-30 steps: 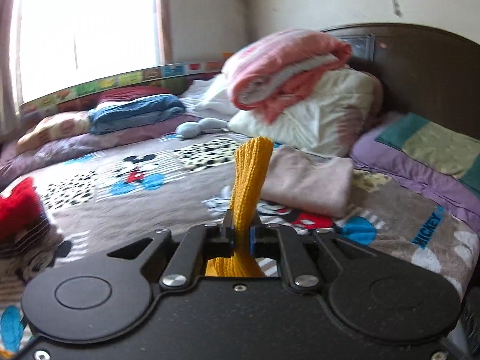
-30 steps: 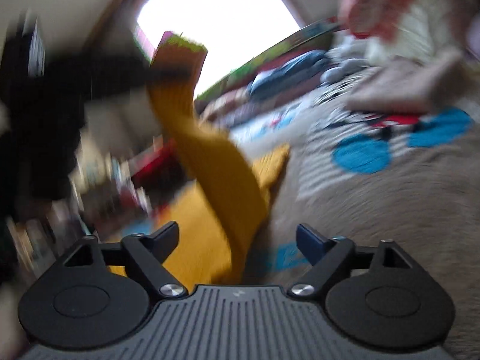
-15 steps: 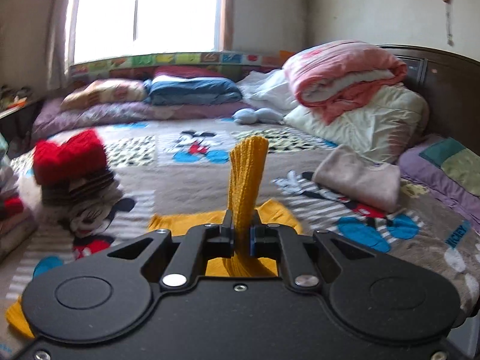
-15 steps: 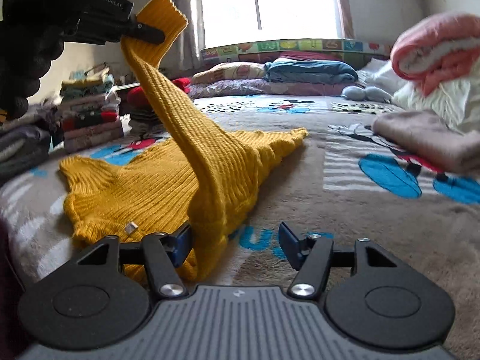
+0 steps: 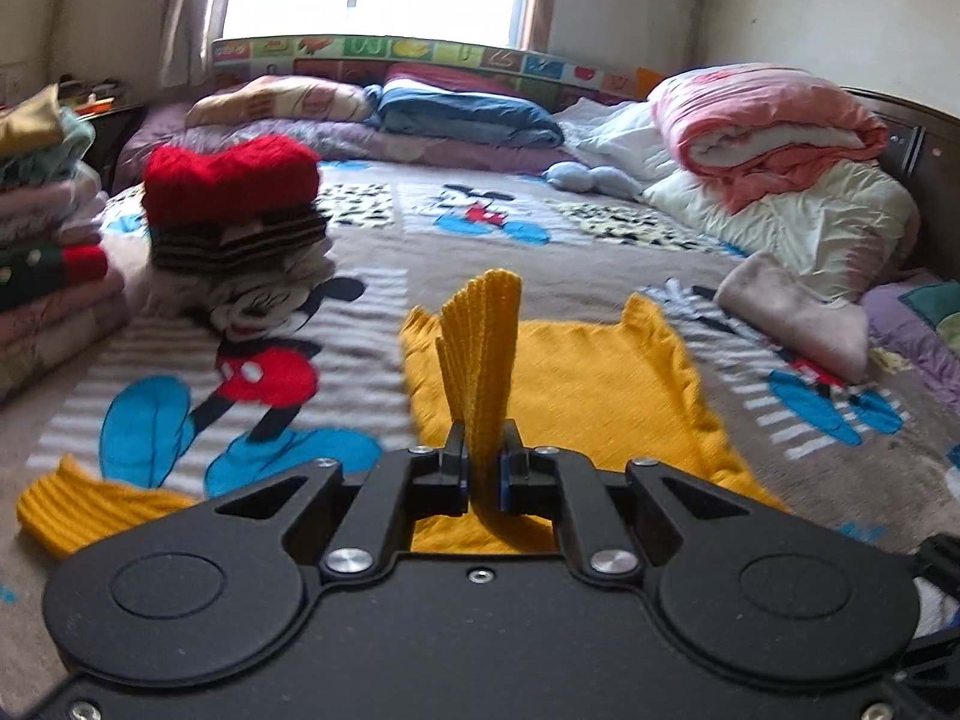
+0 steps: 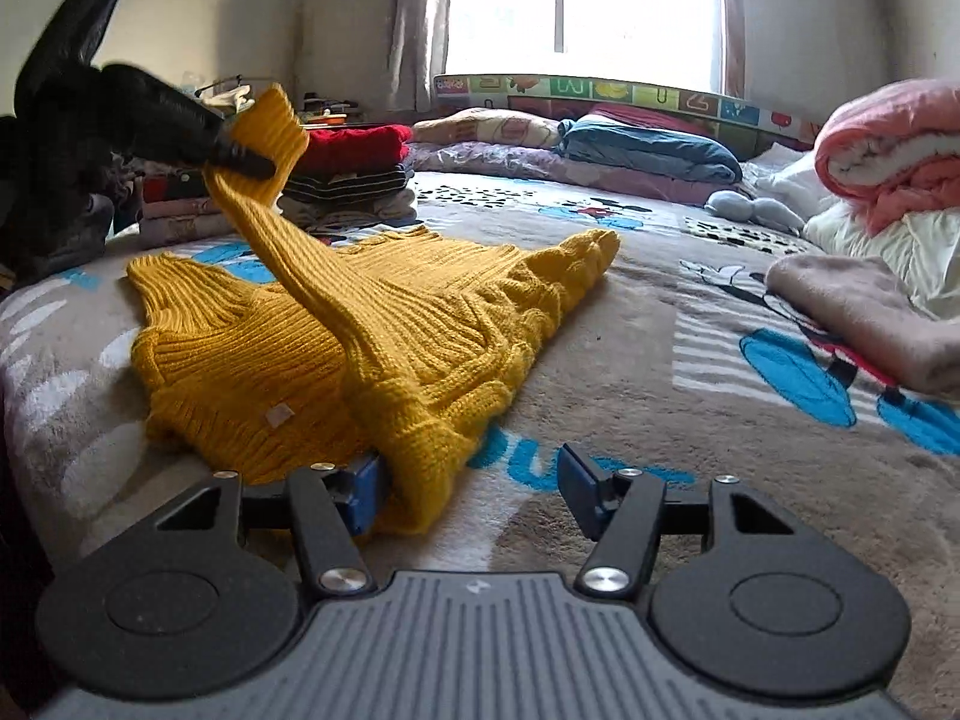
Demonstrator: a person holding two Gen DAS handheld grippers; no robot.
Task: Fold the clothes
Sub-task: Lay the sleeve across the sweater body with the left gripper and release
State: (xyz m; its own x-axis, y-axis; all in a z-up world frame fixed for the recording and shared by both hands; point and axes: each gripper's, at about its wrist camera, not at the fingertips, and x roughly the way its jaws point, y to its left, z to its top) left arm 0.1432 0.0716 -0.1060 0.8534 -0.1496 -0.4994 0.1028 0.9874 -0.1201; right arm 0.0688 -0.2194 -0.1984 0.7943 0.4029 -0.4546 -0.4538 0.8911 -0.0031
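A yellow knit sweater lies spread on the cartoon-print bedspread. My left gripper is shut on the ribbed cuff of one sleeve, which stands up between the pads above the sweater's body. The right wrist view shows that left gripper holding the sleeve up at the left, so the sleeve slopes down to the shoulder. My right gripper stands open low at the sweater's near edge. The shoulder fold lies against its left pad and its right pad is clear. The other sleeve trails off at lower left.
A stack of folded clothes topped by a red knit stands on the bed to the left, with a taller pile beside it. A folded beige garment lies to the right, below rolled pink and white quilts. Pillows line the window side.
The left gripper has carried the sleeve cuff lower and across over the sweater's body. The right gripper's jaws have narrowed, and it has settled level at the sweater's near shoulder fold.
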